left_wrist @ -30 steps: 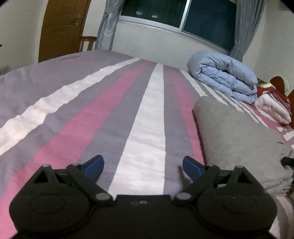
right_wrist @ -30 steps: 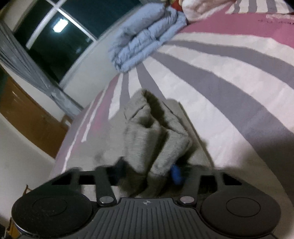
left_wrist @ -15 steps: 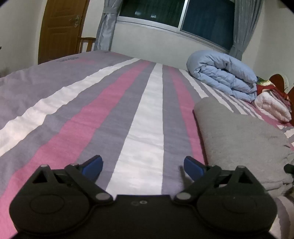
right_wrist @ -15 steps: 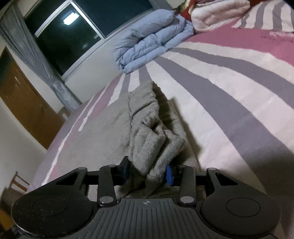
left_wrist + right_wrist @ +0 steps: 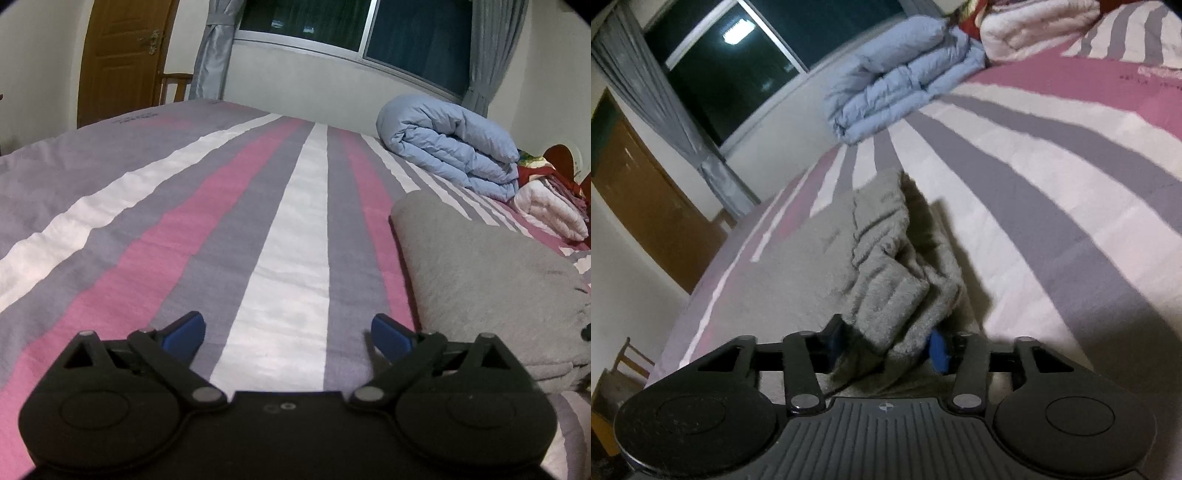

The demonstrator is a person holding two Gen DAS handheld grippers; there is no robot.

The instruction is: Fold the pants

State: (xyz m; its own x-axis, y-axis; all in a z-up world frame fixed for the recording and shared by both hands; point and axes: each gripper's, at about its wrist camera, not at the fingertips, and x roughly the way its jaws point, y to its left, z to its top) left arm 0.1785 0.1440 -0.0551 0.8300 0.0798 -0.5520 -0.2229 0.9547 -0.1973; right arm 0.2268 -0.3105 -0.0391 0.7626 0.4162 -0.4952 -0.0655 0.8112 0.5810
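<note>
Beyond the pants point(image 5: 886, 295) (grey, bunched) lies a blue duvet point(image 5: 901, 74).

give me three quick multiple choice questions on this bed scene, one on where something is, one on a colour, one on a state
1. Where do the grey pants lie relative to the left claw?
A. on its right
B. on its left
C. between its fingers

2. What colour is the rolled duvet near the window?
A. red
B. light blue
C. green

3. What is between the fingers of the right claw?
A. nothing
B. a pillow
C. a bunch of the grey pants

Answers: 1 A, the left wrist view shows the pants on the right side of the bed. 2 B, its fabric is pale blue. 3 C, grey cloth sits between its blue pads while the jaws are opening.
</note>
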